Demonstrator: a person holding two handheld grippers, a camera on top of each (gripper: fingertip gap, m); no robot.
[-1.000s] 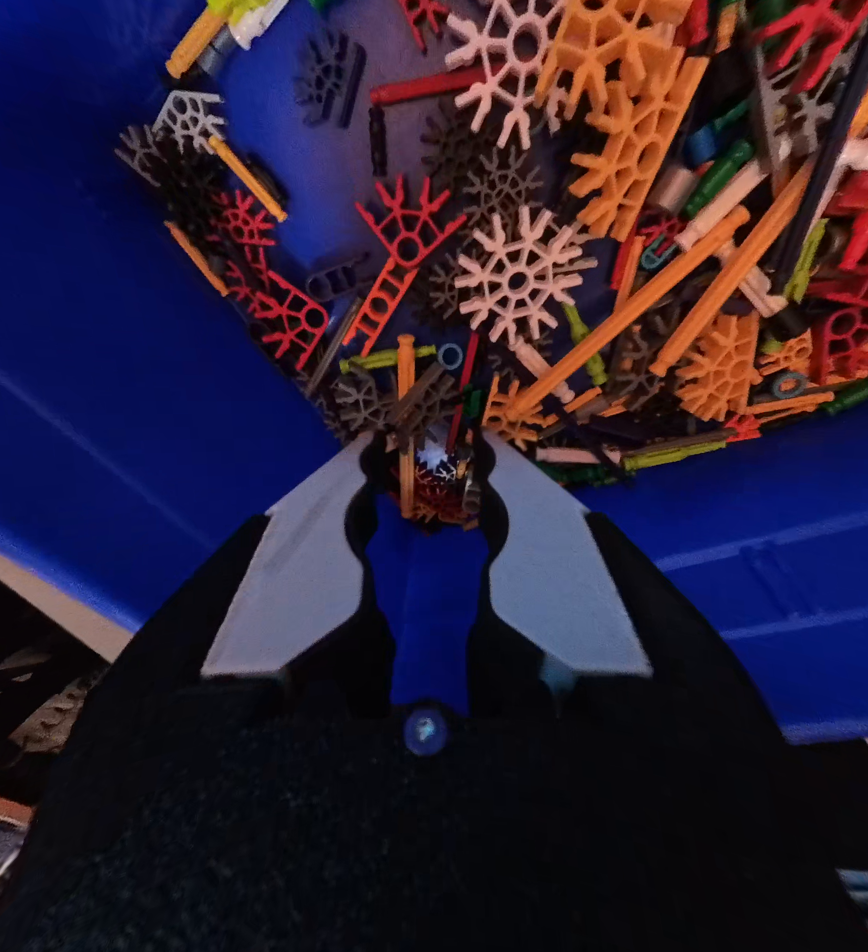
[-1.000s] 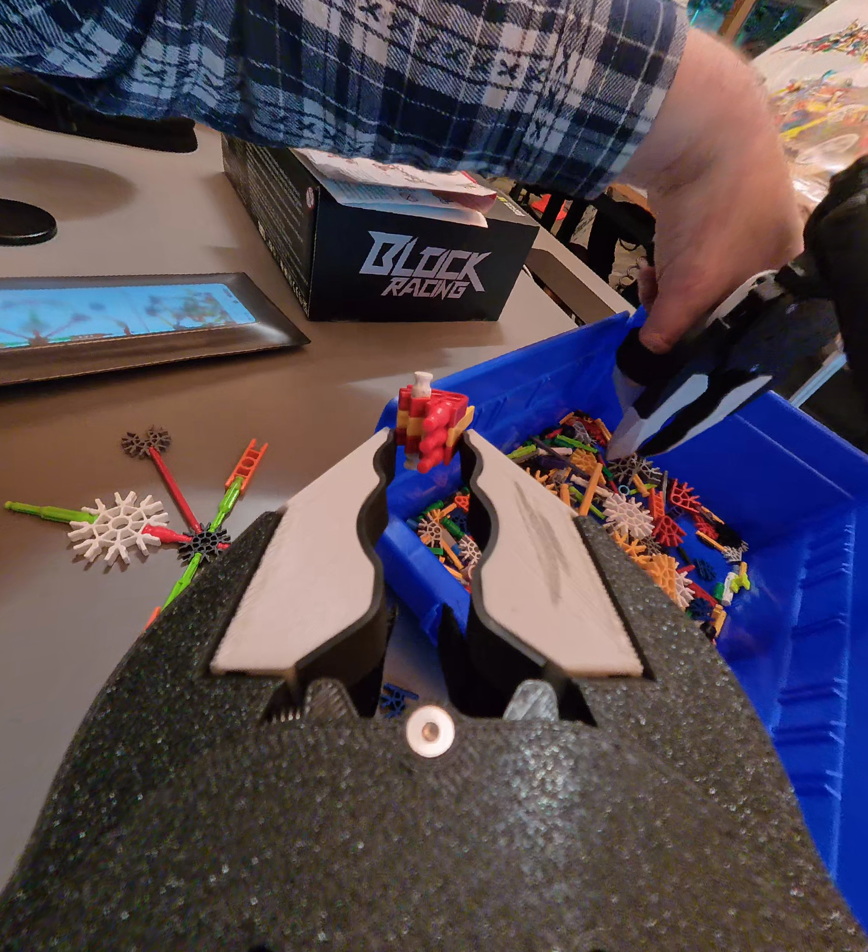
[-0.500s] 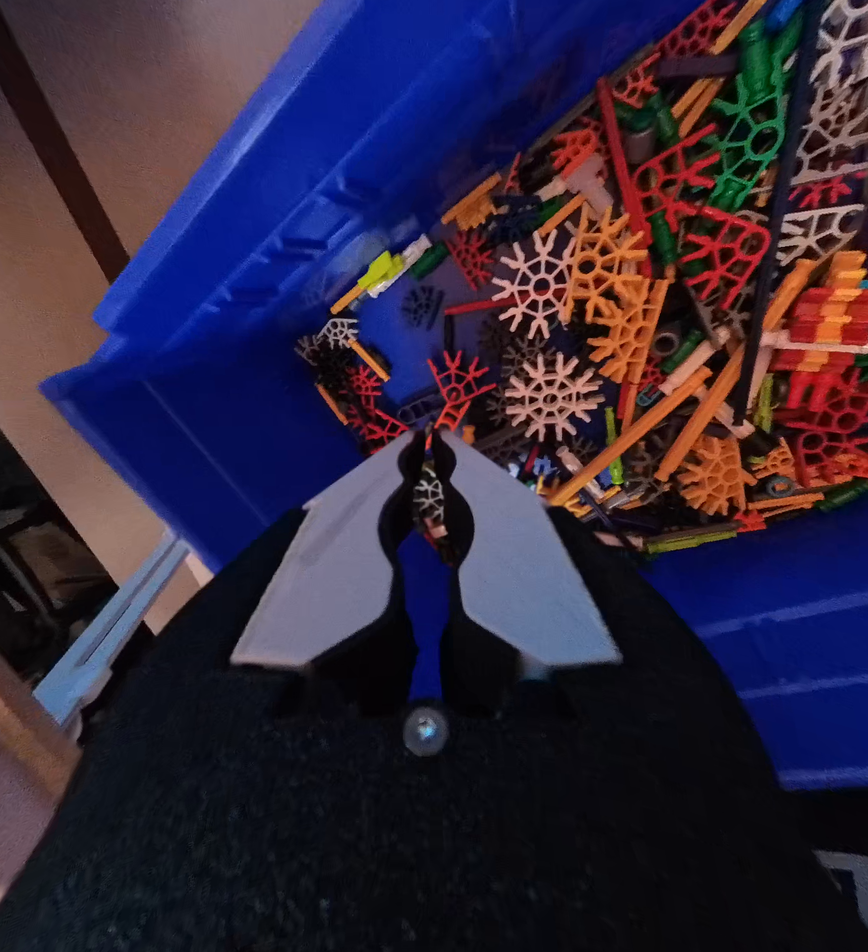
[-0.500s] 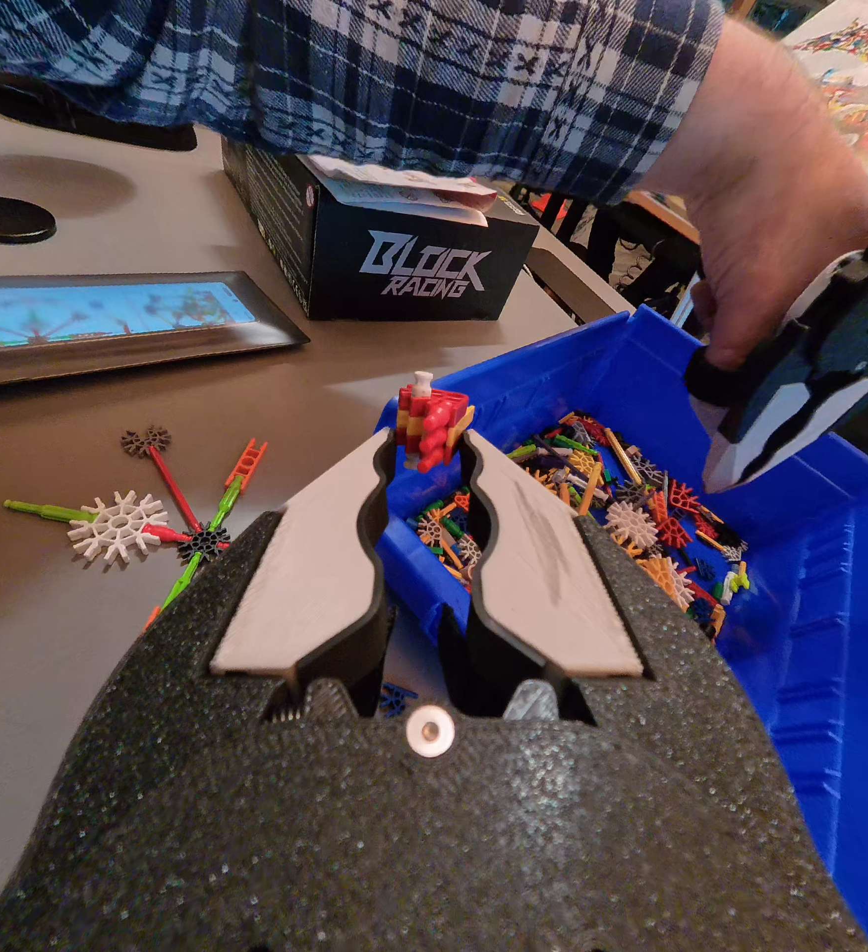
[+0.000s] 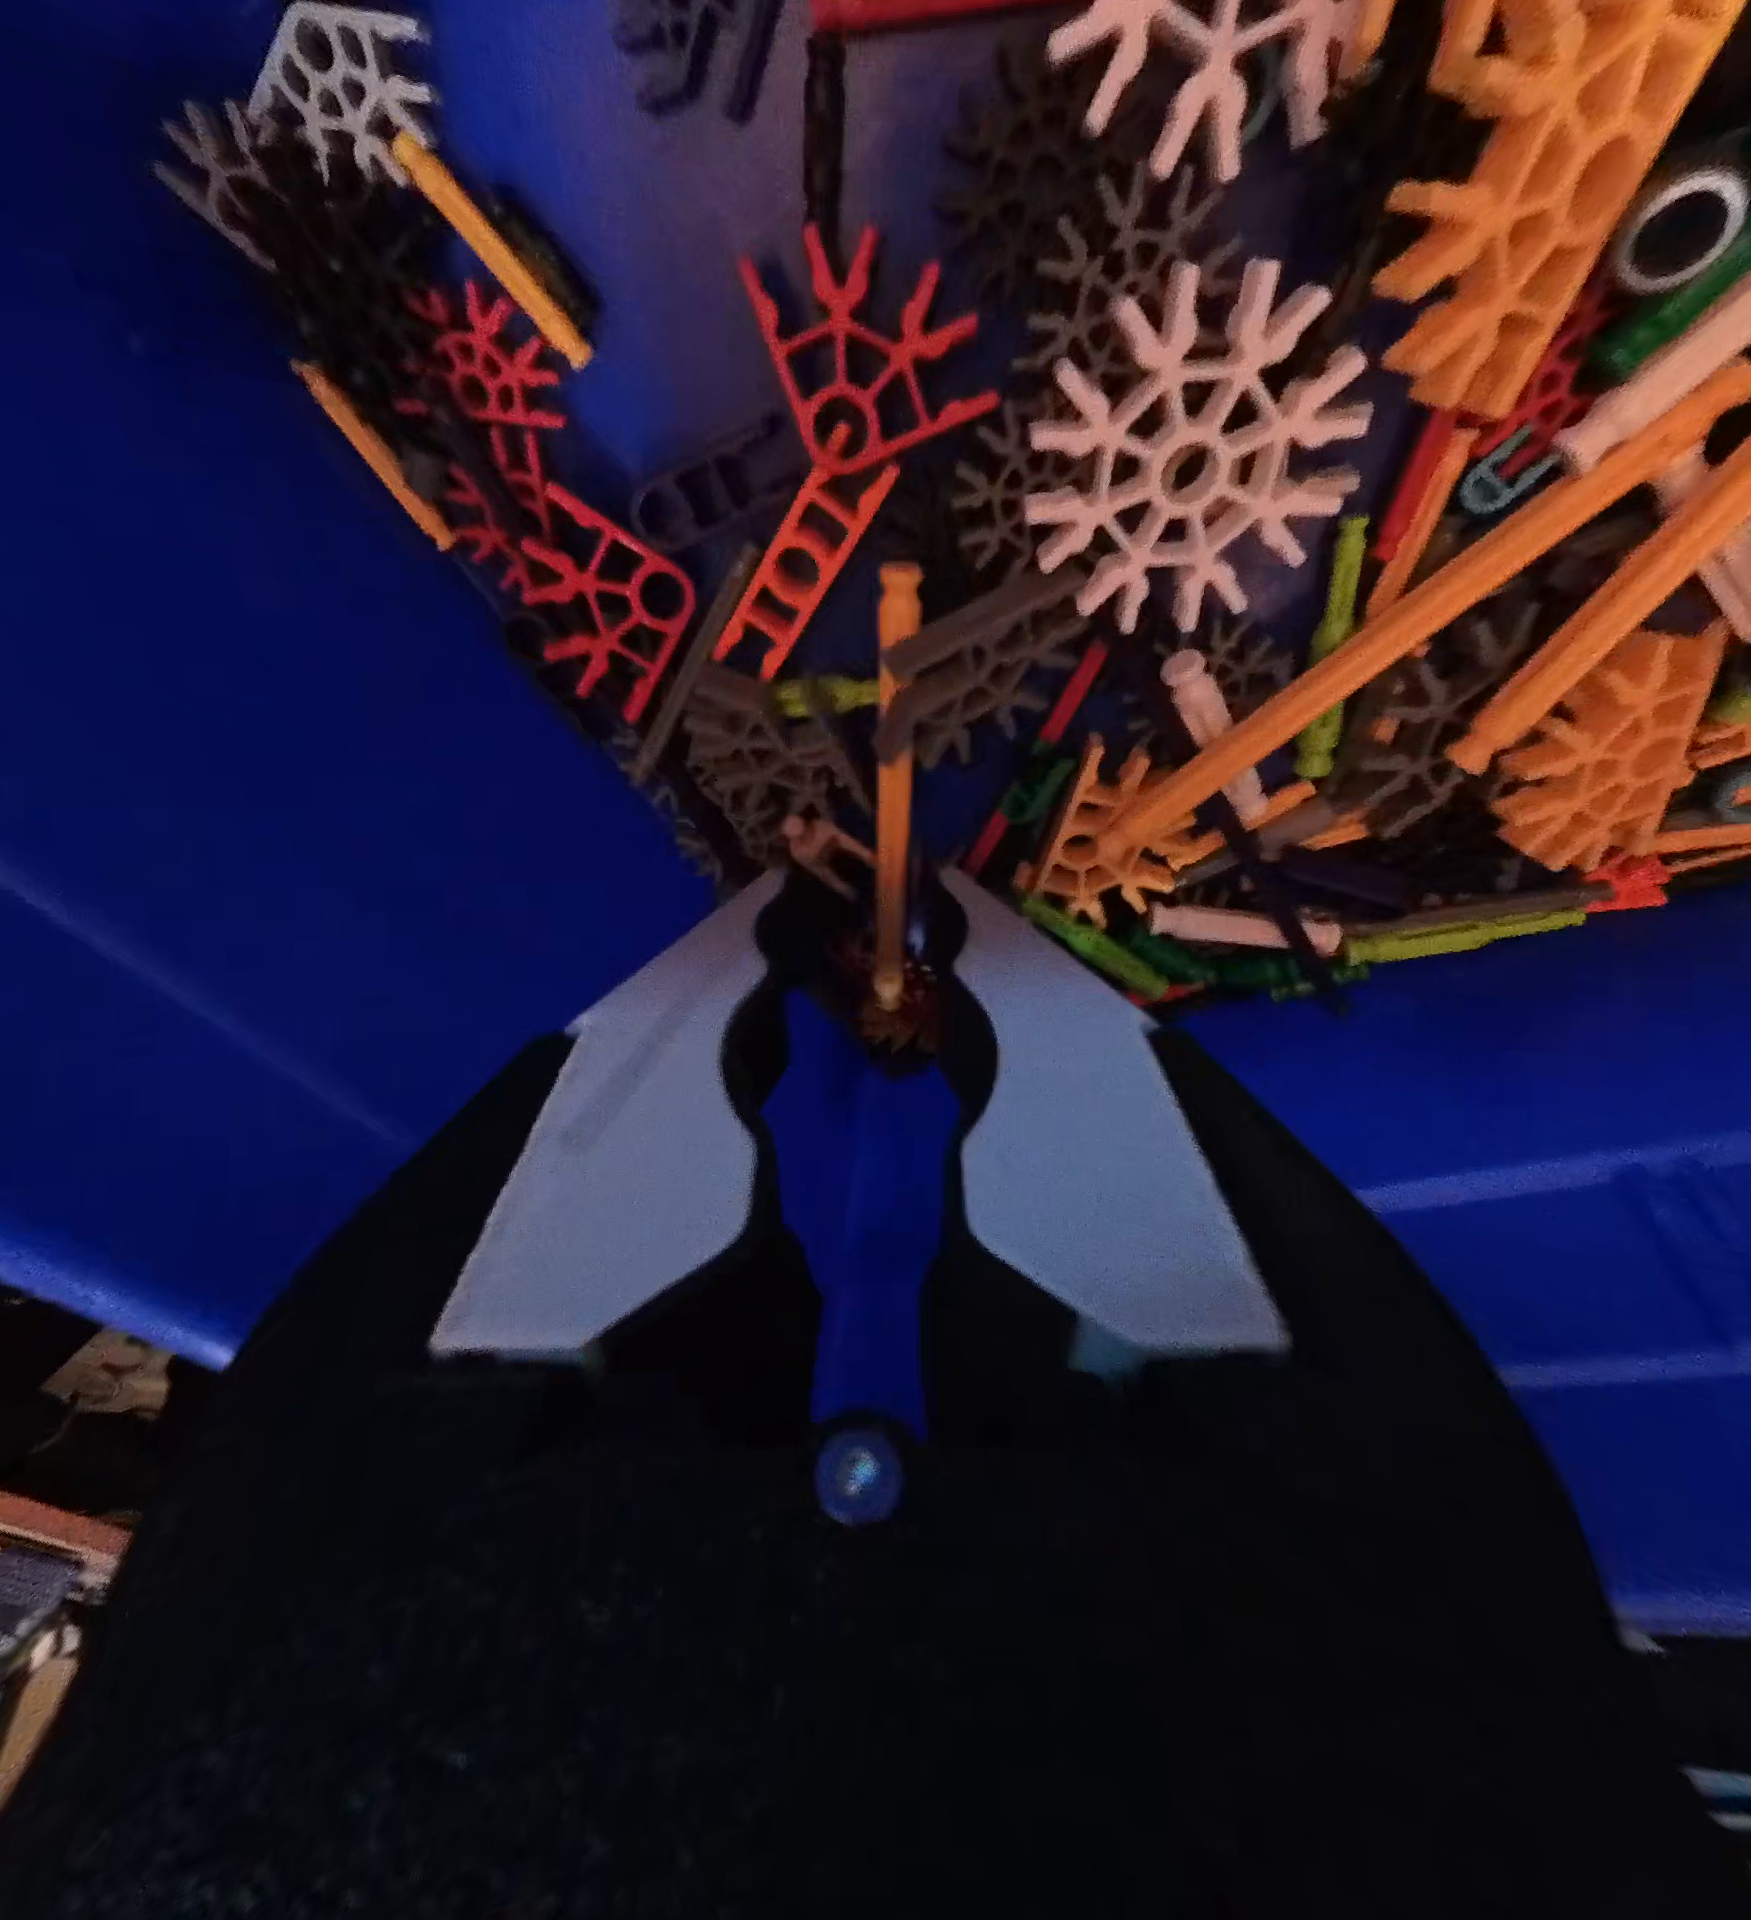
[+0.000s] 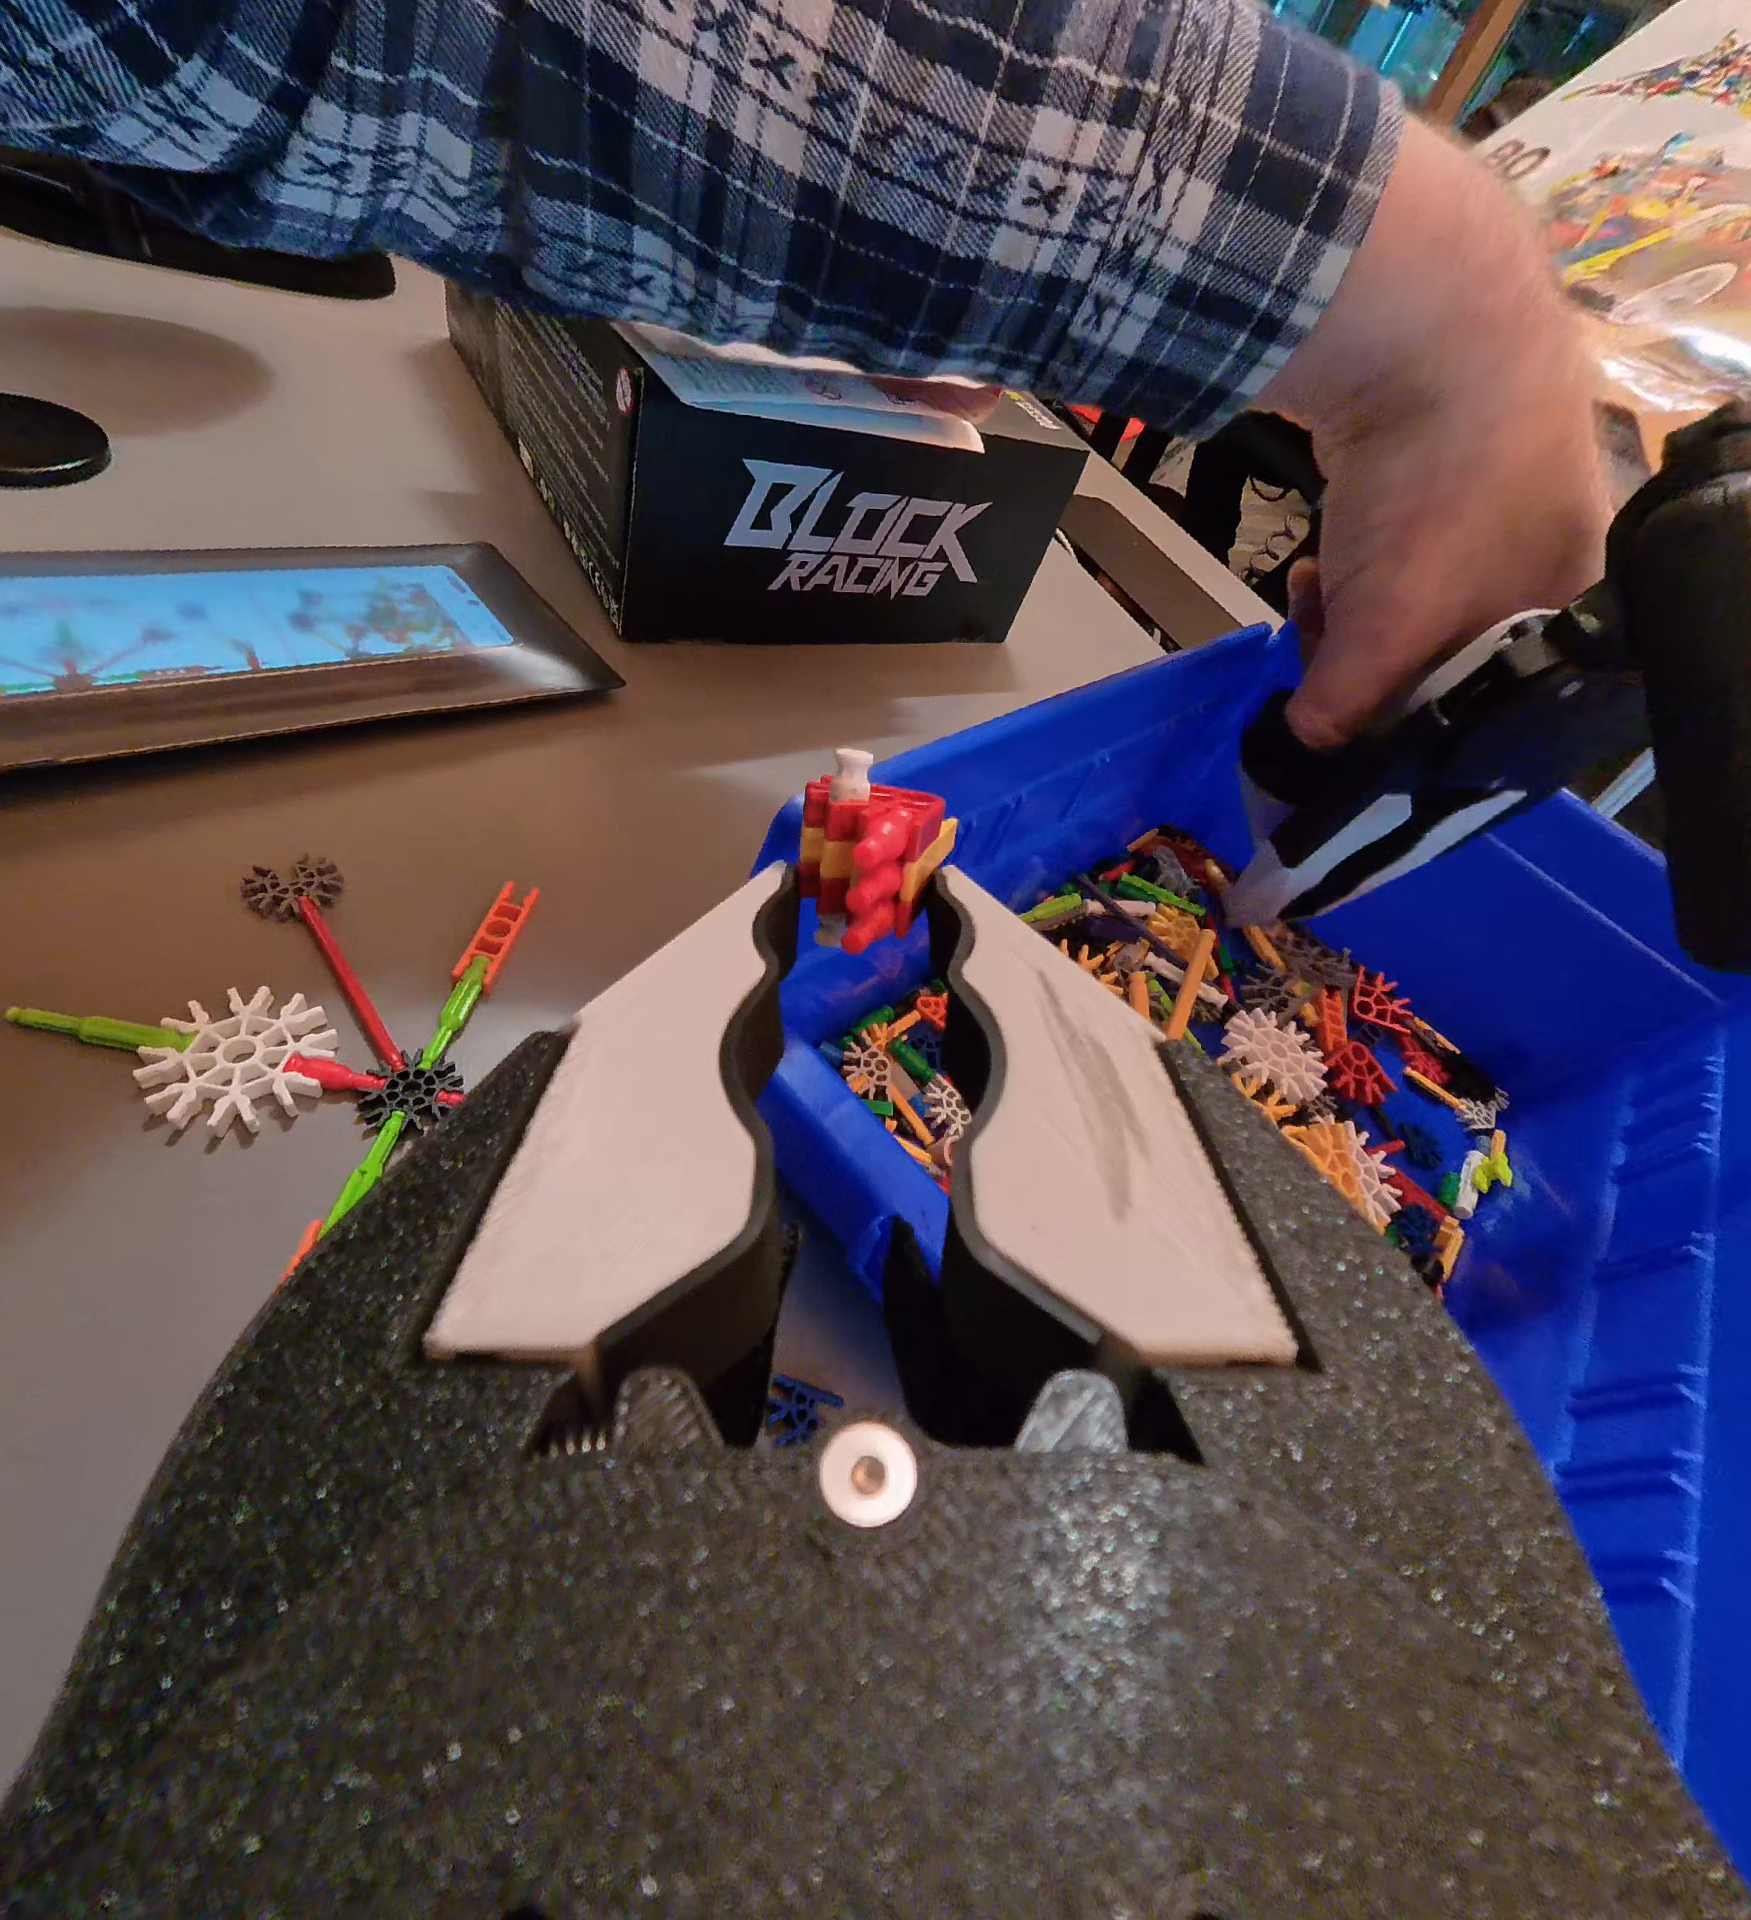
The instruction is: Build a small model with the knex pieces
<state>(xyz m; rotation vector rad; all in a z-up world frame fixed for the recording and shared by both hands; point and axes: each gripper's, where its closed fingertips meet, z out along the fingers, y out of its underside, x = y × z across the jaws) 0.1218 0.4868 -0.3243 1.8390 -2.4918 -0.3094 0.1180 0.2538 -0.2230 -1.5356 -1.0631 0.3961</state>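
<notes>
Left tool (image 5: 863,902) tips down in pile of mixed plastic rods and snowflake connectors (image 5: 1193,473) inside blue plastic bin (image 5: 258,727), jaws narrow with thin orange rod (image 5: 894,769) standing between tips, real grip or not: cannot tell. Right tool (image 6: 866,883) clamped on small red-and-yellow block stack with white peg on top (image 6: 866,852), held above bin's near corner (image 6: 1629,1195). On grey surface (image 6: 123,1351) to the left: white snowflake connector with green and red rods (image 6: 237,1055), black tray (image 6: 227,644), black cardboard box (image 6: 798,520)
</notes>
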